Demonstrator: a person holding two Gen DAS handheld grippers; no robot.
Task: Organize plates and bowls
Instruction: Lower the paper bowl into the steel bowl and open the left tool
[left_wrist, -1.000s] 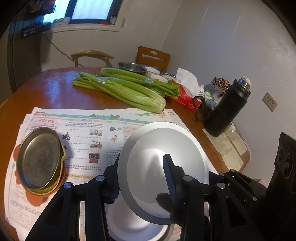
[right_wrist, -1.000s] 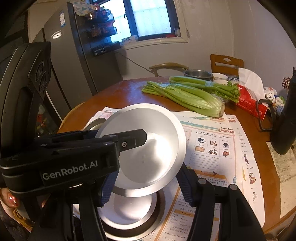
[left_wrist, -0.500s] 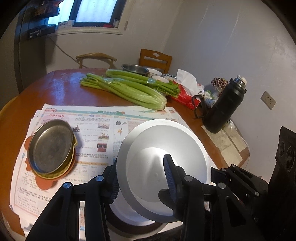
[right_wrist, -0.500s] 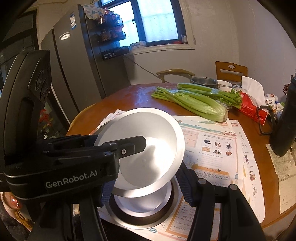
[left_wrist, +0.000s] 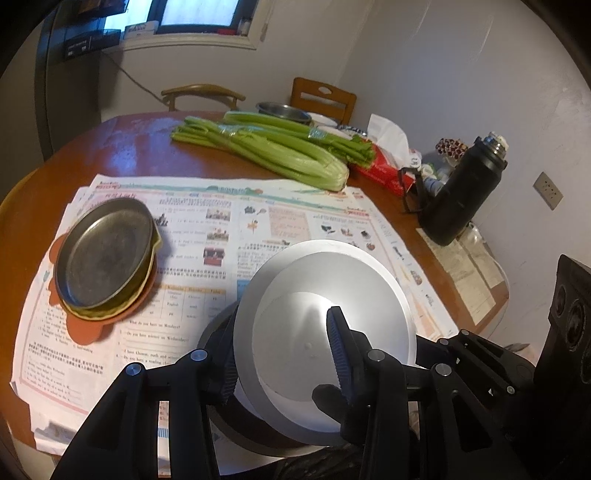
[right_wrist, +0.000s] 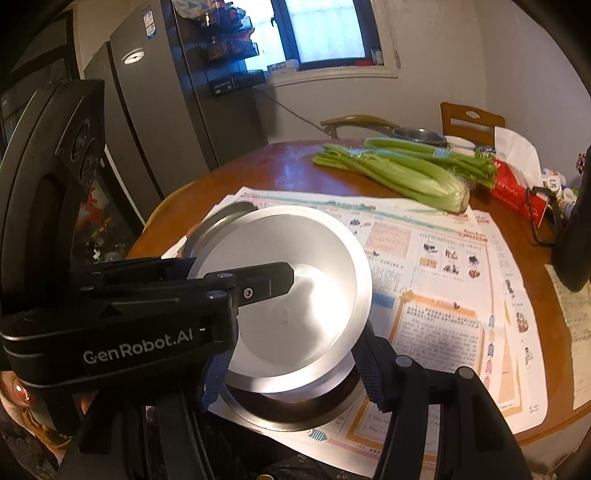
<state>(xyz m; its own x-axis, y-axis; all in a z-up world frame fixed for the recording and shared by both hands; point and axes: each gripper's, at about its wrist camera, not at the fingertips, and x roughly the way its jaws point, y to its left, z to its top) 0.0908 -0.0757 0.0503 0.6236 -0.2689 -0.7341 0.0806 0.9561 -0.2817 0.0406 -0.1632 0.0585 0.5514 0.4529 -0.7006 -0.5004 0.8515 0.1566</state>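
A silver steel bowl (left_wrist: 332, 317) (right_wrist: 295, 291) is tilted and lifted above a second steel dish (right_wrist: 295, 413) (left_wrist: 221, 332) lying on the newspaper near the table's front edge. My left gripper (left_wrist: 284, 354) is shut on the bowl's near rim, one finger inside and one outside; it shows as the black arm at left in the right wrist view (right_wrist: 258, 284). My right gripper (right_wrist: 291, 373) is open, its fingers straddling the bowl without clearly touching. A dark metal plate (left_wrist: 105, 253) sits stacked on yellow and orange plates at the left.
Newspaper (left_wrist: 229, 221) covers the near half of the round wooden table (left_wrist: 122, 151). Celery bunches (left_wrist: 266, 151), a red tissue pack (left_wrist: 384, 170) and a black thermos (left_wrist: 461, 195) lie at the back and right. More bowls (left_wrist: 284, 109) and two chairs stand behind. A fridge (right_wrist: 155, 122) stands left.
The bowl, held by my left gripper, has risen higher above the lower dish, and both grippers have pulled back a little toward the table's front edge.
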